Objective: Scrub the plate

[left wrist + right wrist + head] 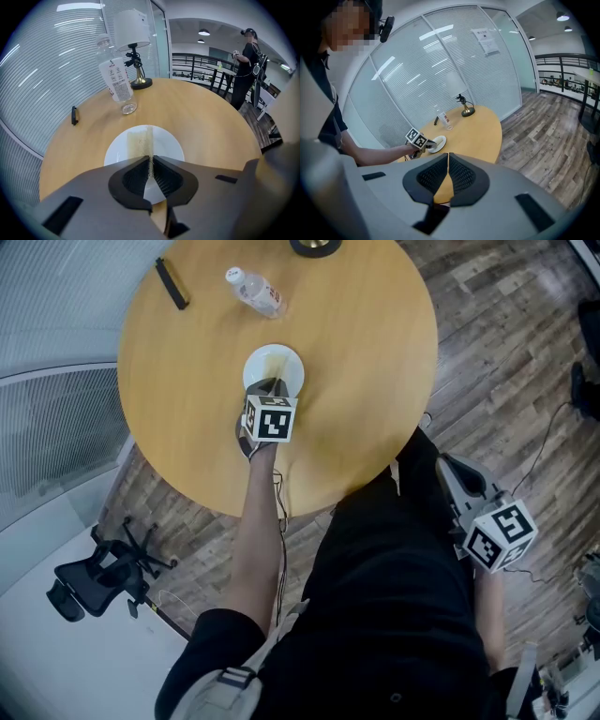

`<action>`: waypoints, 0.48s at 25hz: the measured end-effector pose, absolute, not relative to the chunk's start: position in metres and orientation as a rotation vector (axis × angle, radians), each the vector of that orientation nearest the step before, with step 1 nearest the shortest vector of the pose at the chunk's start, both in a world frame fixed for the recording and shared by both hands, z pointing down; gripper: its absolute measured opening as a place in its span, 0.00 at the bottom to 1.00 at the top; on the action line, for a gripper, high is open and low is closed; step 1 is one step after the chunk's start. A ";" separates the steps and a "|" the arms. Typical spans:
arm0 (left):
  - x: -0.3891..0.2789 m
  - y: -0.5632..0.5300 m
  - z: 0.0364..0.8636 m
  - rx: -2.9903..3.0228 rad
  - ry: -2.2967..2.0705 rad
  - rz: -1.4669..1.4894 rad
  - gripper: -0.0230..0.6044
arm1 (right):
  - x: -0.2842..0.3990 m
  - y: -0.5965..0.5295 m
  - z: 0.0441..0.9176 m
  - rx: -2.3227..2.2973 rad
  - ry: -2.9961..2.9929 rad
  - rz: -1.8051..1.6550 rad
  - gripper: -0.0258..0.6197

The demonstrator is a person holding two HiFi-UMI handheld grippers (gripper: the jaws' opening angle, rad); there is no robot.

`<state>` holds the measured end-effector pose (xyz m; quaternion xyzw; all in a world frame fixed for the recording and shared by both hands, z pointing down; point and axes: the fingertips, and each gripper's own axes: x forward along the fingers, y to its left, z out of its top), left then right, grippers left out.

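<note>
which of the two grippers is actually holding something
The left gripper, shut on a thin yellowish scrub pad that rests on the white plate. The right gripper is shut on nothing, off the table at the person's side.

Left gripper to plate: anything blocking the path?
Nothing visible blocks it. The left gripper is shut on a thin yellowish scrub pad that extends out over the white plate. The water bottle stands beyond the plate, apart from it and off the path.
</note>
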<state>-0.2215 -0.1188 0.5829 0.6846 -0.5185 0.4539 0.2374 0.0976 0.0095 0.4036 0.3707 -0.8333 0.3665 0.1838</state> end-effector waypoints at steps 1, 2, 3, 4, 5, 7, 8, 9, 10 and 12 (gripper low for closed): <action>-0.226 -0.118 0.583 1.864 -1.432 1.231 0.09 | 0.096 0.010 0.404 1.037 -2.351 1.029 0.07; -0.231 -0.117 0.583 1.852 -1.445 1.220 0.09 | 0.095 0.010 0.404 1.031 -2.351 1.026 0.07; -0.236 -0.116 0.583 1.840 -1.457 1.212 0.09 | 0.094 0.011 0.404 1.025 -2.350 1.025 0.07; -0.241 -0.115 0.583 1.829 -1.468 1.207 0.09 | 0.093 0.011 0.404 1.020 -2.350 1.023 0.07; -0.246 -0.114 0.582 1.818 -1.478 1.202 0.09 | 0.092 0.011 0.404 1.014 -2.351 1.020 0.07; -0.255 -0.112 0.582 1.798 -1.496 1.193 0.09 | 0.090 0.010 0.404 1.002 -2.353 1.010 0.07; -0.259 -0.111 0.581 1.790 -1.503 1.187 0.09 | 0.089 0.009 0.403 0.995 -2.355 1.004 0.07; -0.262 -0.110 0.580 1.783 -1.509 1.179 0.09 | 0.087 0.009 0.402 0.988 -2.357 0.999 0.07; -0.264 -0.108 0.579 1.780 -1.512 1.173 0.09 | 0.086 0.009 0.402 0.981 -2.360 0.994 0.07; -0.265 -0.105 0.578 1.778 -1.512 1.174 0.09 | 0.082 0.008 0.400 0.969 -2.362 0.989 0.07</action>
